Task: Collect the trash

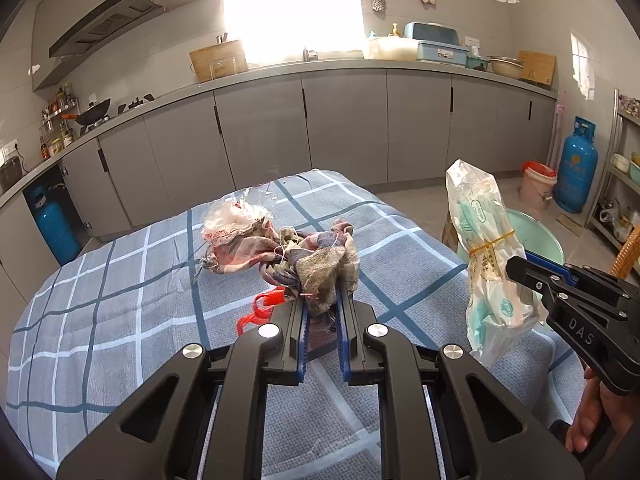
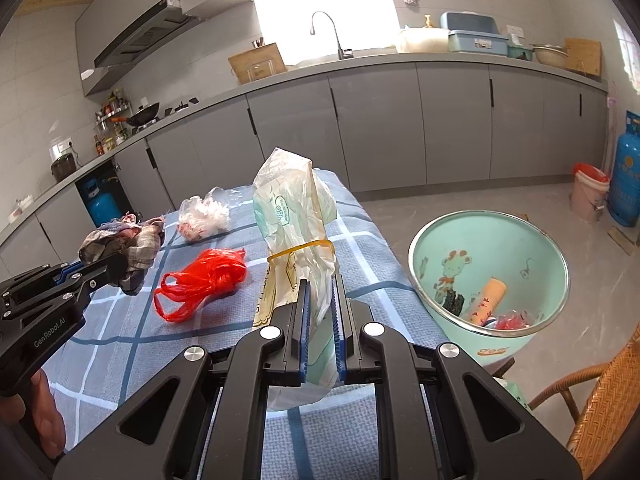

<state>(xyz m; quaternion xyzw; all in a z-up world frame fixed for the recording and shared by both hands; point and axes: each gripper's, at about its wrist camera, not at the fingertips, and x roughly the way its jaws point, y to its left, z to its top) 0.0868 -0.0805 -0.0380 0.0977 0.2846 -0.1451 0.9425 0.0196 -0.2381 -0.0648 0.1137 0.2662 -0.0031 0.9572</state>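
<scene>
Left wrist view: the left gripper [image 1: 323,300] pinches a crumpled checked rag [image 1: 316,264] in narrow jaws, above the plaid tablecloth [image 1: 120,320].

Right wrist view: the right gripper [image 2: 320,300] clamps a banded plastic bag [image 2: 296,232] upright, beside the green basin [image 2: 492,240] holding trash; a red bag [image 2: 204,280] lies on the cloth.

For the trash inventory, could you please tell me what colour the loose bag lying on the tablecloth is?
Red bag, clearest in the right wrist view.
</scene>
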